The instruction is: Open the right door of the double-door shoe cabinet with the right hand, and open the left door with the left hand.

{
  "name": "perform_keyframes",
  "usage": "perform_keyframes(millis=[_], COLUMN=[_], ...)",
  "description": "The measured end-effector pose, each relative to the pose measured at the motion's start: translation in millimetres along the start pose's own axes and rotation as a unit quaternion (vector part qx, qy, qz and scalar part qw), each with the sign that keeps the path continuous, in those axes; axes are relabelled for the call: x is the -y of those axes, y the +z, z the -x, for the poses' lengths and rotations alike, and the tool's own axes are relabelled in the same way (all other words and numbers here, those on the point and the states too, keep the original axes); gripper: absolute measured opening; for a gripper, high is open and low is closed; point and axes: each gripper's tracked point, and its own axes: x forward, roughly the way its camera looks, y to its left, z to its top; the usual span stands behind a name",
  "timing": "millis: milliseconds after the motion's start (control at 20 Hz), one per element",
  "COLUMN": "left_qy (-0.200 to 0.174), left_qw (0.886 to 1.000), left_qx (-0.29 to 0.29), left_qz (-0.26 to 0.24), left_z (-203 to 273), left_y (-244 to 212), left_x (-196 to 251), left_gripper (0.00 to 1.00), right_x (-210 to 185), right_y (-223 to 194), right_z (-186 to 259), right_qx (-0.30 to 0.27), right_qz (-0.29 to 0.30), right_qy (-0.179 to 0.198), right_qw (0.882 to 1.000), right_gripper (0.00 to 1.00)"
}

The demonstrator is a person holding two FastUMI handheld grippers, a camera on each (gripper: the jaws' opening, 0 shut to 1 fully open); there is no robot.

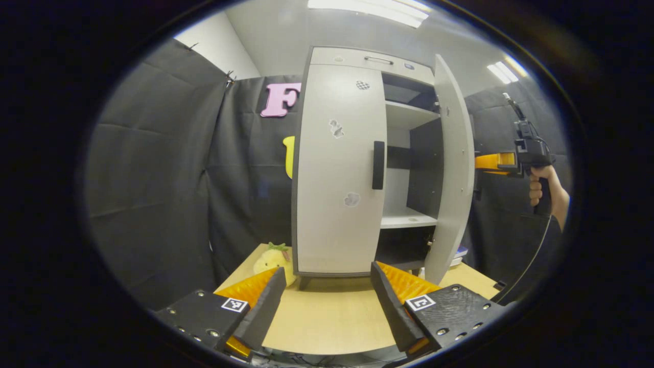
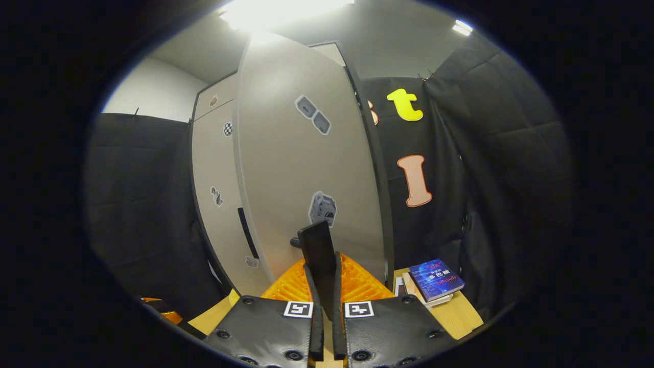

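The light grey shoe cabinet (image 1: 337, 168) stands on a wooden table (image 1: 327, 322). Its left door (image 1: 334, 204) is closed, with a black vertical handle (image 1: 378, 164) at its inner edge. The right door (image 1: 452, 168) is swung open, showing white shelves (image 1: 407, 220) inside. In the right gripper view my right gripper (image 2: 323, 263) is shut on the right door's black handle (image 2: 318, 245), with the door panel (image 2: 301, 168) just ahead. My left gripper (image 1: 328, 269) is open, low over the table in front of the closed left door and apart from it.
A yellow plush toy (image 1: 273, 260) lies at the cabinet's left foot. Stacked books (image 2: 434, 281) sit on the table to the right of the cabinet. A hand (image 1: 541, 186) holds the right gripper (image 1: 511, 162) beyond the open door. Black cloth walls surround the booth.
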Motion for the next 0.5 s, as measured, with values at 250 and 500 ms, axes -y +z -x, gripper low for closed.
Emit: perform_keyframes(millis=[250, 500], left_qy=[-0.014, -0.03], left_qw=[1.0, 0.999], left_qx=[0.003, 0.008], left_qz=[-0.002, -0.003], left_z=[-9, -18], left_y=[6, 11], left_x=[10, 24], left_gripper=[0.96, 0.96], right_x=[28, 65], right_y=[7, 13], right_z=[10, 18], right_qx=[0.004, 0.017], right_qz=[0.019, 0.043], right_qy=[-0.023, -0.038], right_qw=[1.0, 0.998], right_gripper=[0.08, 0.07])
